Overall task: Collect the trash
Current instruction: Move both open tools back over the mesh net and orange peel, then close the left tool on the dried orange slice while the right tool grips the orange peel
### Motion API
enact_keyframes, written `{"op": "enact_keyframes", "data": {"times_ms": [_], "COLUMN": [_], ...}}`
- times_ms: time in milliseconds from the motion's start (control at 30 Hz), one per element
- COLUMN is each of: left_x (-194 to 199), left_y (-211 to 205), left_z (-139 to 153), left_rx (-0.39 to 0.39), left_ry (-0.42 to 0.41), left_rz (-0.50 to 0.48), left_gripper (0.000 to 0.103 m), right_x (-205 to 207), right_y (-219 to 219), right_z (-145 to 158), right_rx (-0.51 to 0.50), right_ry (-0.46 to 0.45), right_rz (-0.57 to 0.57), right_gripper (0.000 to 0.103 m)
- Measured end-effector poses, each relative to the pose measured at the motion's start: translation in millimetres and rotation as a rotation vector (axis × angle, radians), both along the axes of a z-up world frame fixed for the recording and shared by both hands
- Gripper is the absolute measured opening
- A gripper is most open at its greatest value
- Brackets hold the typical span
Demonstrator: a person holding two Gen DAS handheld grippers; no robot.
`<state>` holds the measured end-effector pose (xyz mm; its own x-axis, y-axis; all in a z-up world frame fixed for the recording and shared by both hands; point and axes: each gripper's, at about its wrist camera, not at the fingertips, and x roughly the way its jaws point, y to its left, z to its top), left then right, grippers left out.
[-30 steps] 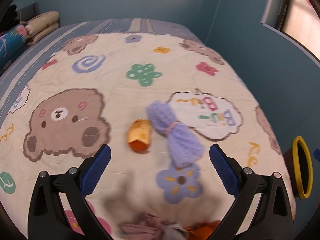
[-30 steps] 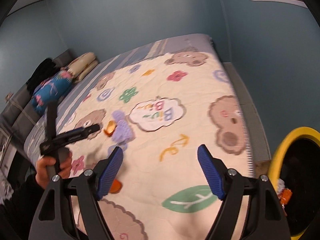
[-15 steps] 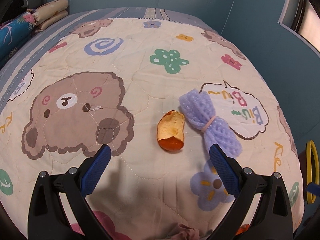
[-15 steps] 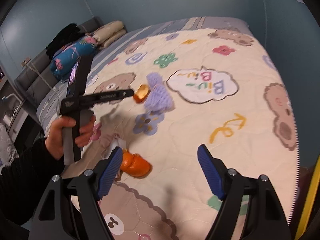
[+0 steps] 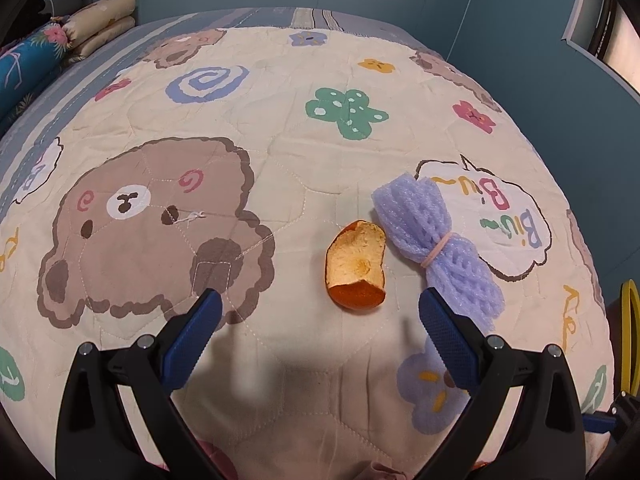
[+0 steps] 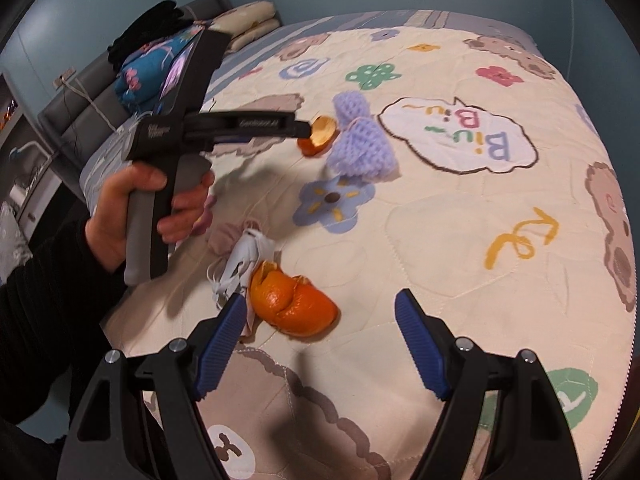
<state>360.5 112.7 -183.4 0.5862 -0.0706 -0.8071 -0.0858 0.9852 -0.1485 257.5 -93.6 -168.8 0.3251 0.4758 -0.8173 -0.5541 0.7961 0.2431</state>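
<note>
L wrist view
L gripper [image 5: 319, 317]: held low over the bed [image 5: 280, 168], pointing fwd; blue fingers [image 5: 195, 336] spread wide, nothing between them.
Small peel [image 5: 356, 266]: 1 pc, pale inside up, on the quilt just ahead of the fingers, nearer the R one.
Foam net [image 5: 434, 240]: 1, purple, tied w/ a rubber band, touching the peel's R edge.
Bin rim [image 5: 629, 340]: yellow, at far R edge, off the bed.
Pillows [image 5: 100, 20]: stacked at the head of the bed, top L.

R wrist view
R gripper [image 6: 320, 338]: low over the quilt, fingers [image 6: 420, 350] released, wide apart, gripping nothing.
Big peel [image 6: 292, 304]: 1, orange side up, just ahead of the L finger, on the bed.
White scrap [image 6: 244, 258]: 1 crumpled pc, touching the big peel's far side.
L hand [image 6: 140, 208]: bare, dark sleeve, wrapped around the L gripper's handle; its tip is at the small peel [image 6: 318, 136].
Foam net [image 6: 360, 144]: beside that peel, R of it.
Trash count: 2 peels, 1 net, 1 scrap.
</note>
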Motion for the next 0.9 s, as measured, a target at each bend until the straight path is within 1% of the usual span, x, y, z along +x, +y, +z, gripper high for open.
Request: {"op": "enact_keyframes", "data": {"times_ms": [167,233,433,500,567,633,700,767,800,833,867,900], "left_x": [8,12,28,31,35,38,39,41,41,42,42,42], "left_y": [-1,-2,-6,-10,-14,-17,-19,-20,-19,-18,-18,-17], "left_z": [-4,-5,-15,-18,-23,-26,-30,-32,-32,-32,-32,-31], "left_rx": [-0.005,-0.006,-0.026,-0.015,-0.008,0.004,0.029,0.036,0.036,0.032,0.03,0.03], "left_ry": [0.009,0.01,0.031,0.031,0.049,0.053,0.051,0.048,0.046,0.046,0.045,0.046], "left_rz": [-0.003,-0.009,-0.031,-0.049,-0.071,-0.081,-0.092,-0.09,-0.088,-0.087,-0.086,-0.082], "left_gripper": [0.095,0.095,0.094,0.092,0.078,0.076,0.071,0.061,0.057,0.05,0.043,0.04], "right_x": [-2,-2,-2,1,3,3,4,3,2,0,-2,-4], "right_y": [9,13,27,31,36,40,47,55,58,62,64,65], "right_z": [-9,-12,-22,-25,-27,-28,-31,-35,-36,-37,-38,-38], "right_rx": [-0.044,-0.061,-0.107,-0.117,-0.116,-0.127,-0.139,-0.153,-0.161,-0.175,-0.183,-0.188], "right_ry": [0.005,0.004,-0.013,-0.011,-0.01,-0.017,-0.018,-0.017,-0.02,-0.032,-0.045,-0.052], "right_rz": [0.043,0.06,0.107,0.122,0.141,0.16,0.185,0.213,0.222,0.231,0.232,0.235], "right_gripper": [0.072,0.066,0.059,0.058,0.056,0.055,0.053,0.049,0.045,0.041,0.041,0.039]}}
